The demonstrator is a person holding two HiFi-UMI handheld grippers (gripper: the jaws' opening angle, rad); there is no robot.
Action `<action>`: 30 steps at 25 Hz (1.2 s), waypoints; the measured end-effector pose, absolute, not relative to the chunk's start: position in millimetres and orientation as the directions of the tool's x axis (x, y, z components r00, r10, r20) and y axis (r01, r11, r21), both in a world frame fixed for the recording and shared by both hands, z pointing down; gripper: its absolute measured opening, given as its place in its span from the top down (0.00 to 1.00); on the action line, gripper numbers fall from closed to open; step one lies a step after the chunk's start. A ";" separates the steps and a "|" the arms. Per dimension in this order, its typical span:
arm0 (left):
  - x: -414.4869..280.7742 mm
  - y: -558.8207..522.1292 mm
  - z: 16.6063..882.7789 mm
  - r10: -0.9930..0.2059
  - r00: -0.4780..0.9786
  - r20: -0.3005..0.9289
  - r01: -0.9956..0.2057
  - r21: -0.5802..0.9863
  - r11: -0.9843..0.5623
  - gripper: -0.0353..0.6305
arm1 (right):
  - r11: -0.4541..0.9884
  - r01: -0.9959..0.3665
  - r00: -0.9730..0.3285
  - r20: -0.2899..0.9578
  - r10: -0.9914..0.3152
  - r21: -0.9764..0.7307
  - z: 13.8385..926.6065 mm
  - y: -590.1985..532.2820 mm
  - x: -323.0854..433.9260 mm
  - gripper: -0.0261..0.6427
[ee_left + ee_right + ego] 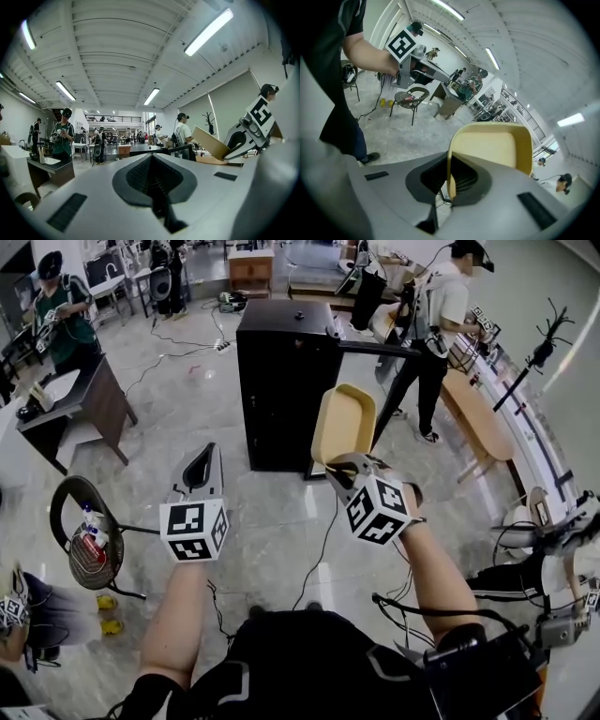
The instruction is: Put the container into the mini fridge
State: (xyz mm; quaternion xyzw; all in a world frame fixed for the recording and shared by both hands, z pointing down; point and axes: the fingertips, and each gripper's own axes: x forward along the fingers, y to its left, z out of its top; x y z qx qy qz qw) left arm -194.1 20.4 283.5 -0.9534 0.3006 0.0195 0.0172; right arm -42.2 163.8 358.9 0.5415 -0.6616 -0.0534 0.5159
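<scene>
The container (342, 423) is a shallow pale-yellow tray, held upright on edge in front of me. My right gripper (337, 465) is shut on its lower rim; in the right gripper view the tray wall (492, 145) stands pinched between the jaws (451, 183). The black mini fridge (286, 381) stands on the floor just beyond the container, its door (375, 348) swung out to the right. My left gripper (202, 470) hovers to the left of the tray, level, shut and empty (152, 157). The left gripper view shows the container (208, 142) at its right.
A round black chair (89, 540) with bottles on it stands at the left, with a dark desk (89, 404) behind it. Cables trail over the grey floor. A person (436, 324) stands right of the fridge by a wooden bench (478, 418).
</scene>
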 end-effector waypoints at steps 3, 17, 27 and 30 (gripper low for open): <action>-197.7 13.3 284.0 -0.572 0.819 -0.046 -0.573 -0.018 -0.819 0.93 | 0.404 -0.658 0.134 0.627 -0.768 0.636 358.0 158.4 -44.2 0.93; -214.0 -22.8 306.3 -0.517 0.855 -0.042 -0.517 0.013 -0.856 0.93 | 0.374 -0.670 0.177 0.626 -0.759 0.642 365.0 122.9 -72.7 0.93; -169.6 -39.4 309.8 -0.507 0.862 -0.025 -0.507 -0.030 -0.861 0.93 | 0.414 -0.656 0.138 0.639 -0.756 0.631 375.9 85.3 -37.7 0.93; -151.9 -51.0 305.3 -0.524 0.851 -0.034 -0.525 -0.038 -0.850 0.93 | 0.434 -0.652 0.115 0.647 -0.753 0.622 381.3 71.3 -19.2 0.93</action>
